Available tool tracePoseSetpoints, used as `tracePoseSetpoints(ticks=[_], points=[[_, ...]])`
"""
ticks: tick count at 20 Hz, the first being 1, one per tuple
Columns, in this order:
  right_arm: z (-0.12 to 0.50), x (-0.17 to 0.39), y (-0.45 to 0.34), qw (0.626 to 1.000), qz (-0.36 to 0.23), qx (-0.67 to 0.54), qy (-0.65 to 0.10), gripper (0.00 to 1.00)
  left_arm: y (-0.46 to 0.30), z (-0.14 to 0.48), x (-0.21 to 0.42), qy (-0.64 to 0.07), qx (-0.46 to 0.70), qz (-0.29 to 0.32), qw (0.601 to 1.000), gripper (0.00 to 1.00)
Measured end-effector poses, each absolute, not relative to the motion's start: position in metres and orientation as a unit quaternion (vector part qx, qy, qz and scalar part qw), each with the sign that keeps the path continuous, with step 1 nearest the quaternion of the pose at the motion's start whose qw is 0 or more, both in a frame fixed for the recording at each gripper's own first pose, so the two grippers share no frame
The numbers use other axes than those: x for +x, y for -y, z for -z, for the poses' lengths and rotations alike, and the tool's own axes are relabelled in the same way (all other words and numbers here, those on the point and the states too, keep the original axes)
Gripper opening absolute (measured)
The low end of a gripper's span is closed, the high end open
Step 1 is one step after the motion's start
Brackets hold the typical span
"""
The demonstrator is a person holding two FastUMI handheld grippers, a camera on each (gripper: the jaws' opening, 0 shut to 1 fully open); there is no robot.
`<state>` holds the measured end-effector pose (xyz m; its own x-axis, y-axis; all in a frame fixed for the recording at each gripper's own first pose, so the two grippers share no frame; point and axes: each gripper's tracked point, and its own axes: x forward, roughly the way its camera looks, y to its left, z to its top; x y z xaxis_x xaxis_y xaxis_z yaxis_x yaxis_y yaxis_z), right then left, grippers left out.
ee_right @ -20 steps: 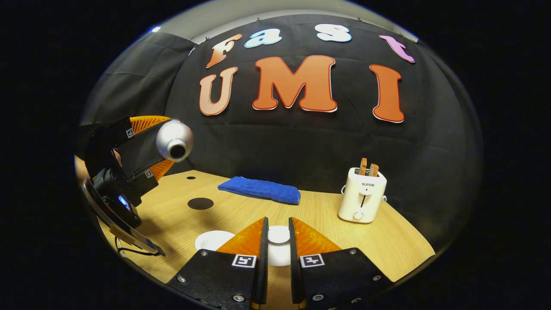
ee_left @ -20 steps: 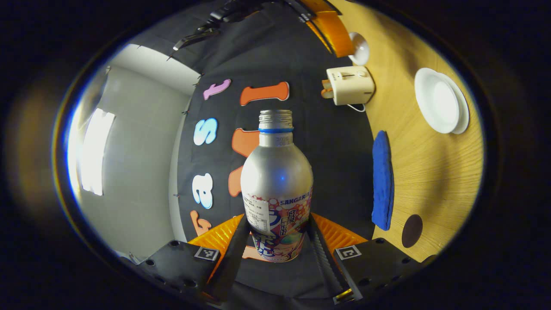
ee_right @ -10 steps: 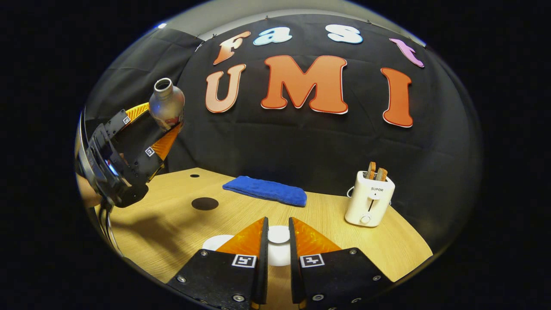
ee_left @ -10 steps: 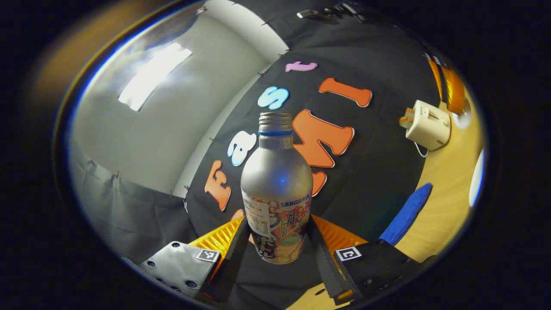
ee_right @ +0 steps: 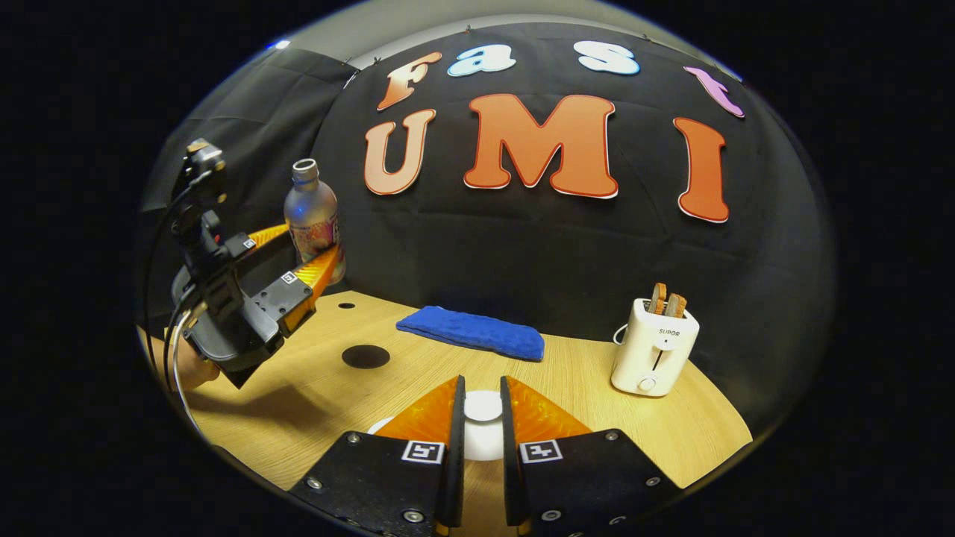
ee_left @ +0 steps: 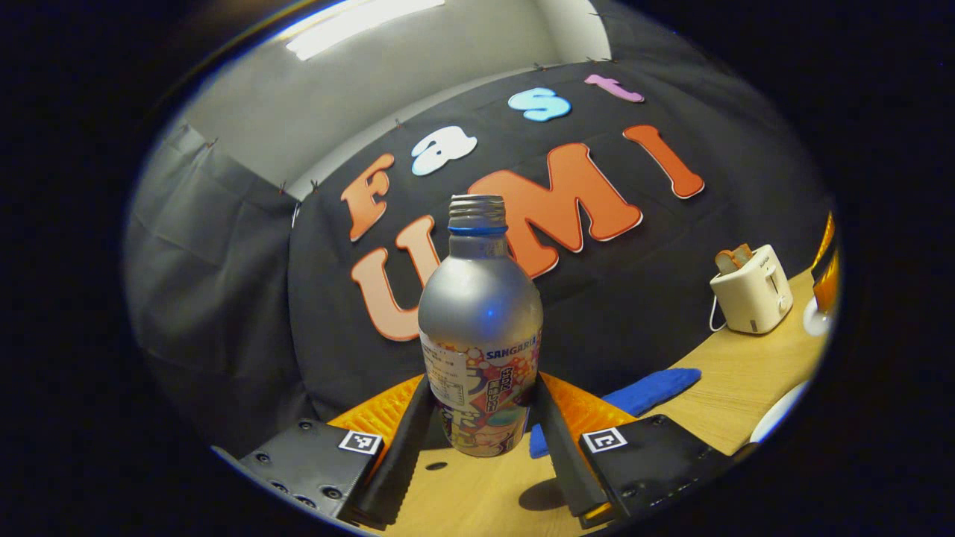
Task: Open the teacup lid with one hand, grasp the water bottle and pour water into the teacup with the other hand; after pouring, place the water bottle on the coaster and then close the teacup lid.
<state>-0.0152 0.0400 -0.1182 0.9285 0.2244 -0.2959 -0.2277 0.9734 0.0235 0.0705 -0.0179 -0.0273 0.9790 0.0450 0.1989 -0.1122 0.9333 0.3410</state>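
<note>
A silver water bottle [ee_left: 480, 335] with a colourful label and no cap stands upright in the air, with my left gripper [ee_left: 481, 440] shut on its lower body. The right gripper view has that bottle [ee_right: 313, 220] at far left, in the left gripper [ee_right: 298, 287], above the table's back left. A dark round coaster [ee_right: 365, 356] lies on the wooden table just right of and below it, and the coaster [ee_left: 543, 494] peeks out beside a finger. My right gripper [ee_right: 483, 429] is shut on the knob of the white teacup lid [ee_right: 483, 406]. A white saucer rim [ee_right: 379, 426] peeks left of my fingers.
A blue cloth [ee_right: 471, 333] lies along the back of the table [ee_right: 671, 432]. A white toaster [ee_right: 655, 347] with toast in it stands at the right. A small dark dot [ee_right: 345, 305] marks the table behind the coaster. A hand [ee_right: 190, 369] holds the left gripper.
The bottle has swung from lying on its side, mouth toward the right gripper, back to upright, and has come down toward the table near the coaster. The right gripper has held still with the lid.
</note>
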Motion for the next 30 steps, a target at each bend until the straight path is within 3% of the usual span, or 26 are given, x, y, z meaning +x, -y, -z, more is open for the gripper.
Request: tracePoseSetpoints(ticks=[3,4,5,8,9,10,11,15,16,18,30], points=[[0.114,-0.015,-0.044,0.982,-0.119,-0.002,-0.149,0.23,0.009,0.060,0.089,0.032,0.122,-0.024,0.992,0.82],[0.113,-0.016,-0.045,0.982,-0.120,-0.001,-0.149,0.23,0.006,0.067,0.094,0.016,0.104,-0.024,0.994,0.78],[0.112,-0.016,-0.046,0.982,-0.121,-0.002,-0.148,0.23,0.005,0.075,0.098,0.001,0.085,-0.018,0.996,0.82],[0.112,-0.016,-0.052,0.981,-0.124,0.000,-0.148,0.23,-0.001,0.106,0.107,-0.033,0.043,-0.008,0.999,0.78],[0.112,-0.017,-0.054,0.981,-0.125,-0.001,-0.150,0.23,-0.004,0.111,0.111,-0.042,0.031,-0.009,0.999,0.82],[0.112,-0.018,-0.054,0.981,-0.125,-0.002,-0.150,0.23,-0.006,0.117,0.113,-0.052,0.018,-0.006,0.998,0.78],[0.114,-0.018,-0.055,0.980,-0.125,-0.001,-0.152,0.23,-0.008,0.122,0.116,-0.064,0.007,-0.005,0.998,0.83],[0.117,-0.021,-0.060,0.979,-0.127,-0.001,-0.156,0.23,-0.008,0.146,0.132,-0.105,-0.038,0.002,0.994,0.83],[0.118,-0.022,-0.060,0.979,-0.128,-0.001,-0.158,0.23,-0.006,0.153,0.137,-0.115,-0.047,0.006,0.992,0.87],[0.120,-0.022,-0.061,0.979,-0.128,0.005,-0.160,0.23,-0.008,0.166,0.142,-0.137,-0.057,0.007,0.989,0.80],[0.141,-0.023,-0.078,0.970,-0.155,0.030,-0.187,0.23,0.000,0.195,0.146,-0.187,-0.039,0.005,0.982,0.84]])
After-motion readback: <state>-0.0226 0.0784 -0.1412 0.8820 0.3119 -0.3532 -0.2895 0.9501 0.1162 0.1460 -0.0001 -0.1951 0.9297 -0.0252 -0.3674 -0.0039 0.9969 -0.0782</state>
